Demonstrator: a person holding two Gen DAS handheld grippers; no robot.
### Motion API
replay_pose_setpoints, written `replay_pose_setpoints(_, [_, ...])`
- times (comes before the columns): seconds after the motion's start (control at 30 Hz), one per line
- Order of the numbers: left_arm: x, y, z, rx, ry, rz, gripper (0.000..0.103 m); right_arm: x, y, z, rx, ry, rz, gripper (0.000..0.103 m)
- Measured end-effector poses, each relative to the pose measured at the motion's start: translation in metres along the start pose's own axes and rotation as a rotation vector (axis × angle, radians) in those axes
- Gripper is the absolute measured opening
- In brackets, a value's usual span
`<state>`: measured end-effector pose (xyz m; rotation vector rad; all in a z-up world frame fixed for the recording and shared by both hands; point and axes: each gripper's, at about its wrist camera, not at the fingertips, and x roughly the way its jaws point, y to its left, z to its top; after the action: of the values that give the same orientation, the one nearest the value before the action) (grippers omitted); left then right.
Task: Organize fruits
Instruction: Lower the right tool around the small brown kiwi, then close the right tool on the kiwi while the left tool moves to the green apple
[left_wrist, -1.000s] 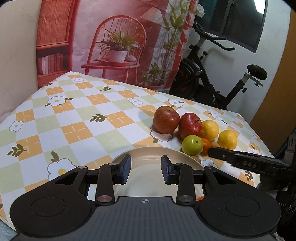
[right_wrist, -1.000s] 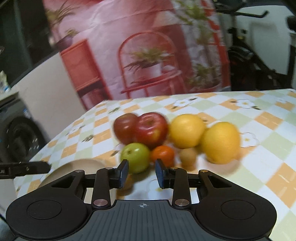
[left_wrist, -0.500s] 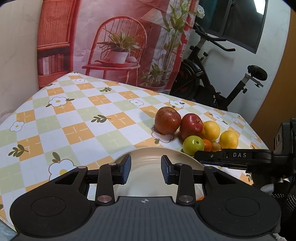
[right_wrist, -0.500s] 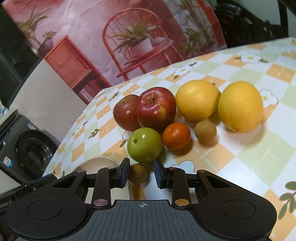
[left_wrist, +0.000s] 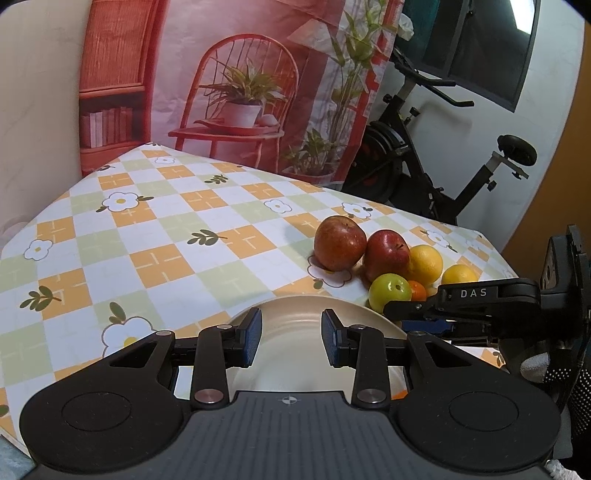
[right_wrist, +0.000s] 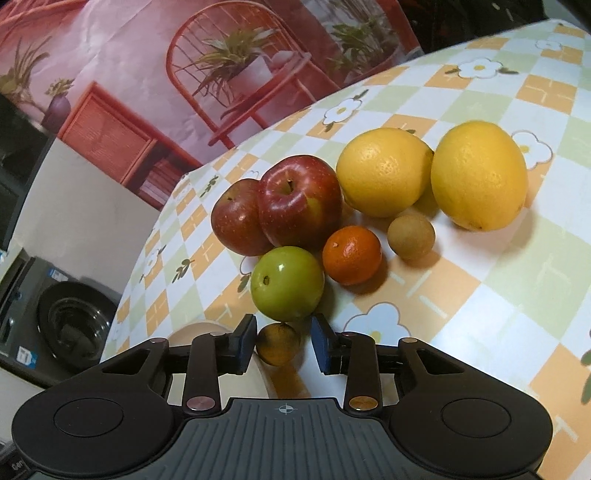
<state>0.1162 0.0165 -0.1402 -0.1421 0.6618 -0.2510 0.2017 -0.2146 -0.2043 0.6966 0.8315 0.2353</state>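
A cluster of fruit lies on the checked tablecloth: two red apples, a green apple, a mandarin, a brown kiwi-like fruit and two yellow citrus fruits. A small dark-orange fruit sits between the open fingers of my right gripper, with gaps on both sides. My left gripper is open and empty over a cream plate. The right gripper also shows in the left wrist view, beside the green apple.
The plate's edge lies just left of the right gripper. An exercise bike stands behind the table. A printed backdrop hangs behind it. A washing machine stands below the table's left side.
My right gripper has moved forward and down toward the fruit, bringing the small dark-orange fruit between its fingers. The left gripper has stayed over the plate.
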Motion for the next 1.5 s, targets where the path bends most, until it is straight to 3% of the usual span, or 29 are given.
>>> replay_pose_setpoints(0.57, [-0.005,0.003,0.002,-0.014,-0.018,-0.006,0.037,-0.006,-0.009,-0.004,0.112,0.006,-0.015,0.026])
replay_pose_setpoints(0.63, [-0.006,0.003,0.002,-0.014,-0.019,-0.007,0.037,-0.007,-0.011,-0.004,0.123,0.004,0.001,0.019])
replay_pose_setpoints(0.8, [-0.008,0.004,0.002,-0.018,-0.027,-0.007,0.037,-0.017,-0.017,-0.004,0.136,-0.037,-0.012,0.019])
replay_pose_setpoints(0.93, [-0.008,0.005,0.001,-0.025,-0.027,-0.006,0.037,-0.036,-0.032,-0.002,0.165,-0.102,-0.058,0.004])
replay_pose_setpoints(1.03, [-0.008,0.003,0.001,-0.023,-0.026,-0.013,0.037,-0.044,-0.041,0.000,0.175,-0.118,-0.069,0.005])
replay_pose_setpoints(1.1, [-0.009,0.002,0.001,-0.020,-0.028,-0.017,0.037,-0.047,-0.038,-0.001,0.137,-0.132,-0.076,0.007])
replay_pose_setpoints(1.23, [-0.009,0.003,0.001,-0.021,-0.027,-0.018,0.037,-0.044,-0.021,-0.001,0.004,-0.152,-0.113,0.025])
replay_pose_setpoints(1.33, [-0.010,0.004,0.000,-0.024,-0.025,-0.016,0.037,-0.039,-0.008,-0.005,-0.151,-0.149,-0.185,0.026])
replay_pose_setpoints(1.5, [-0.007,0.002,0.000,-0.015,-0.014,-0.017,0.037,-0.031,0.010,-0.014,-0.347,-0.135,-0.212,0.026])
